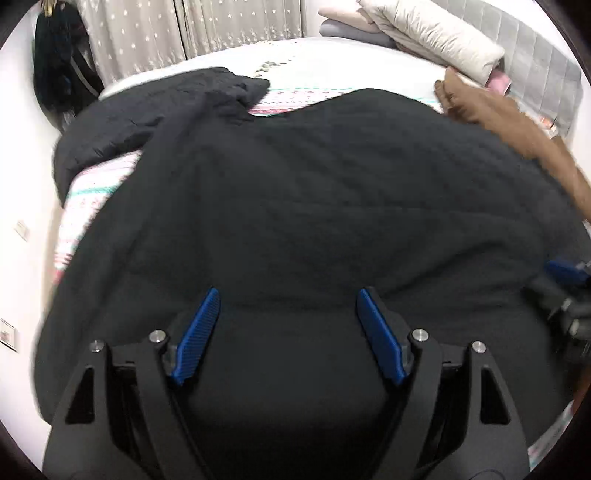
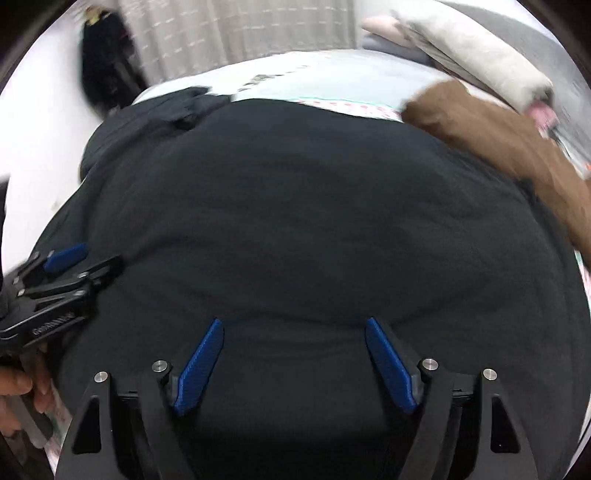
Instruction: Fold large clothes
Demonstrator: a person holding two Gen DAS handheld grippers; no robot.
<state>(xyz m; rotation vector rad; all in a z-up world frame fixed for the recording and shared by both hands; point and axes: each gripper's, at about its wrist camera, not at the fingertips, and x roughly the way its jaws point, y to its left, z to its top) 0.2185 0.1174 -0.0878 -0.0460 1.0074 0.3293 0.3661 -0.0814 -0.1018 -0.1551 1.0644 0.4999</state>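
Left tool [image 1: 288, 301] and right tool [image 2: 293, 330] both hovering jaws spread wide, gripping nothing, over black garment [image 1: 295, 192] lying spread across bed [image 1: 332, 62]. Looking soft, thick, fairly heavy, floppy; pinching near hem corners seems best.

The black garment [image 1: 295, 206] covers most of the bed [image 1: 229, 59], so the patterned sheet [image 1: 92, 192] shows only in strips at the garment's edges. The right wrist view is smeared by motion blur — the curtain [image 2: 236, 33] and the dark clothing hanging beside it [image 2: 105, 62] lose their detail. The brown garment [image 1: 517, 122] runs out of frame at the right, and the right tongs [image 1: 565, 295] are cut by that same edge — how the jaws stand cannot be told there.
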